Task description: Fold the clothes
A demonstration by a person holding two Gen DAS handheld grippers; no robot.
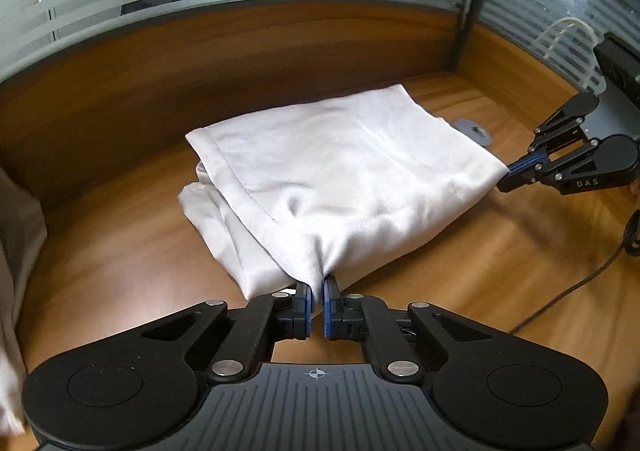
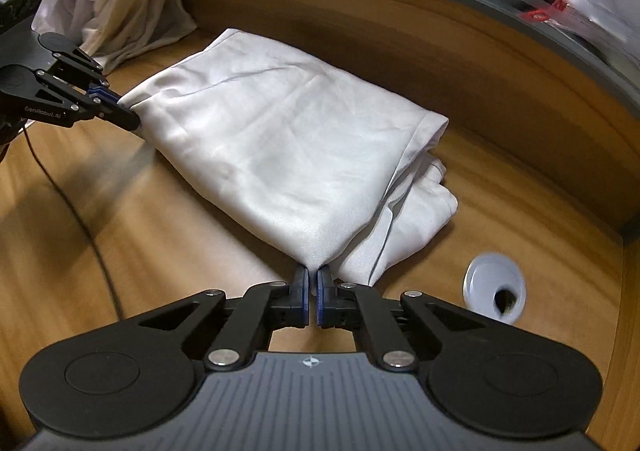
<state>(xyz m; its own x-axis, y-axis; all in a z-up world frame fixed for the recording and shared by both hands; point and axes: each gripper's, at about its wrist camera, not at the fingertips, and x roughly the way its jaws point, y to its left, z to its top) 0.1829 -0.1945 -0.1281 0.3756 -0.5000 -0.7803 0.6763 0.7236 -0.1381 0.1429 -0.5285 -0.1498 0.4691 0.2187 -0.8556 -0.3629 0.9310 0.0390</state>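
Left tool and right tool each pinch a corner of the white garment, stretched between them across the wooden surface. A fold seems underway; next, both corners likely travel together, kept level.

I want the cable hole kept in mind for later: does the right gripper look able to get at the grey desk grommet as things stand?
Probably not right away. The right gripper is shut on a corner of the white garment. The grommet lies uncovered on the desk beside it, so the path looks free once it lets go.

one folded garment, two tools
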